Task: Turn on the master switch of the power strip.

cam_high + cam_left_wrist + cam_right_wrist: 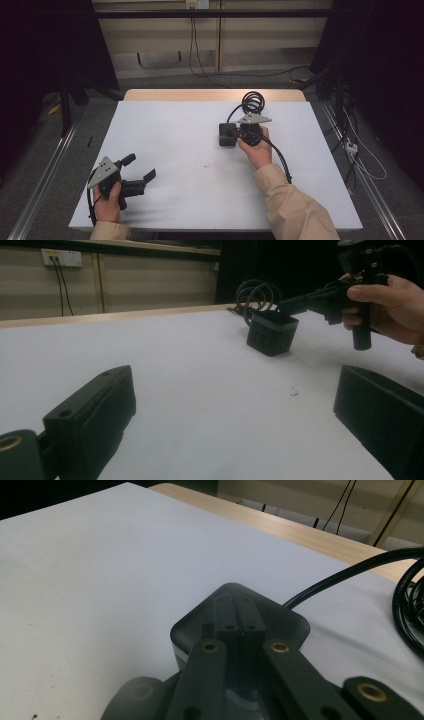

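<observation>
The right gripper point(240, 134) has its fingers point(235, 612) pressed together, tips resting on or just over the top of a small black box point(227, 134); whether they pinch any part of it cannot be told. The reach suggests the box is the object of interest. It sits right of the bench point(165, 135) centre, toward the far edge, with a coiled black cable point(252, 101) just behind it. The left gripper point(134, 174), held low near the front left corner, spreads its fingers point(92, 412) wide around nothing, apparently waiting well apart from the box.
</observation>
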A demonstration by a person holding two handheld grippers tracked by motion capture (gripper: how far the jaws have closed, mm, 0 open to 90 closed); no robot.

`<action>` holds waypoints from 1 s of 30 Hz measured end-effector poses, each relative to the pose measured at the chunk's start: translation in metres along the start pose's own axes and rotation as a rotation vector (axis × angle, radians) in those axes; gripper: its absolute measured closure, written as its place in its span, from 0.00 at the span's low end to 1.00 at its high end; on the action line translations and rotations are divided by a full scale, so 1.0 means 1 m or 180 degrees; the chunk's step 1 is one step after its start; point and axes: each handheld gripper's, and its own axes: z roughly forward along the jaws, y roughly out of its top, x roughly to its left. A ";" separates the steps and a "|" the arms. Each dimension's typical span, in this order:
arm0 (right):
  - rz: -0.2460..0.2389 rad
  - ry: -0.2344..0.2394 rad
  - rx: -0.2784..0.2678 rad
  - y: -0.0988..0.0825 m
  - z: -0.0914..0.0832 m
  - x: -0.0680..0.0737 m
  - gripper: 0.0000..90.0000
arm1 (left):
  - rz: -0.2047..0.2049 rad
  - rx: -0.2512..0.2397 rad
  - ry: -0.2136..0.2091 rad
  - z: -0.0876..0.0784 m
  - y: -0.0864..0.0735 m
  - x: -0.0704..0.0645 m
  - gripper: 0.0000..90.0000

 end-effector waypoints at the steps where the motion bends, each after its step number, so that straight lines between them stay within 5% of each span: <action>1: -0.0013 -0.0005 0.0000 0.000 0.000 0.000 1.00 | -0.0004 -0.0003 0.0001 0.000 0.000 0.000 0.03; 30: 0.0011 0.0024 -0.0005 -0.001 0.001 -0.001 1.00 | 0.0016 -0.0003 0.0000 0.000 0.001 -0.001 0.03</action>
